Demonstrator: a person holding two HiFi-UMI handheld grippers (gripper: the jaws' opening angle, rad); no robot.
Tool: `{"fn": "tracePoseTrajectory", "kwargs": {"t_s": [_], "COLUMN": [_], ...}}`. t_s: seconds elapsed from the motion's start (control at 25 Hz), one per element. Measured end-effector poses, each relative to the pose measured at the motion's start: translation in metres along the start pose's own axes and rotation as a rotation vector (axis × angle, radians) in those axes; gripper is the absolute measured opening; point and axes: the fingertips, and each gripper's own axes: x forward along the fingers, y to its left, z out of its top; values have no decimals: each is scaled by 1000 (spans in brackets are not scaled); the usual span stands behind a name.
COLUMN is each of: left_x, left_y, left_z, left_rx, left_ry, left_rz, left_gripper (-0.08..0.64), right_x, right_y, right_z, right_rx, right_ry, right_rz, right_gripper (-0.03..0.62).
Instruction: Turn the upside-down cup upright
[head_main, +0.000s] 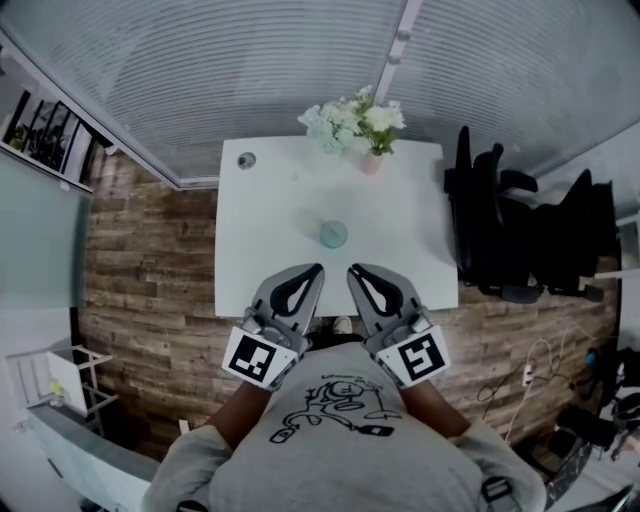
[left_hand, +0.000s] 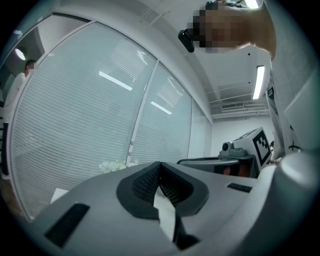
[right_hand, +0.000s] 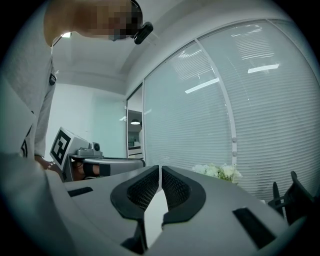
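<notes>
From the head view, a white desk (head_main: 262, 225) stood against a wall of closed blinds (head_main: 250, 70). The cup (head_main: 333, 234), pale and bluish, sat alone near the middle of the desk, and only this view showed it. Whether its mouth faced down could not be made out from above. Behind it, at the far edge, was a bunch of white flowers (head_main: 355, 120) in a small pink vase (head_main: 371, 162). A small round object (head_main: 246, 160) lay at the far left corner. The left gripper (head_main: 318, 268) and the right gripper (head_main: 352, 270) were held side by side over the near edge of the desk. Their tips pointed toward the cup but were well apart from it, with bare desk between. Black office chairs (head_main: 500, 225) crowded the desk's right side on the wooden floor (head_main: 140, 280).

In the left gripper view, that gripper's jaws were pressed together with nothing between them. Its own grey body filled the lower frame and hid the desk top. The flowers peeked over it at the left, and the right gripper with its marker cube (left_hand: 261, 142) showed at the right.

In the right gripper view, the jaws were likewise closed on nothing. The flowers showed just above the body, a chair back (right_hand: 292, 197) at the far right, and the left gripper at the left.
</notes>
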Motion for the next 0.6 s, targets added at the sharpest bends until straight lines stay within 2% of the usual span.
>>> {"fn": "tracePoseTrajectory", "kwargs": {"t_s": [0.6], "left_x": [24], "left_y": [15], "left_z": [-28], "left_rx": [-14], "left_ry": [34], "left_rz": [47], "left_gripper": [4], "right_x": [5], "right_y": [-17], "right_z": [-19], "right_rx": [5], "right_ry": [18], "right_rz": [60], "right_gripper": [44]}}
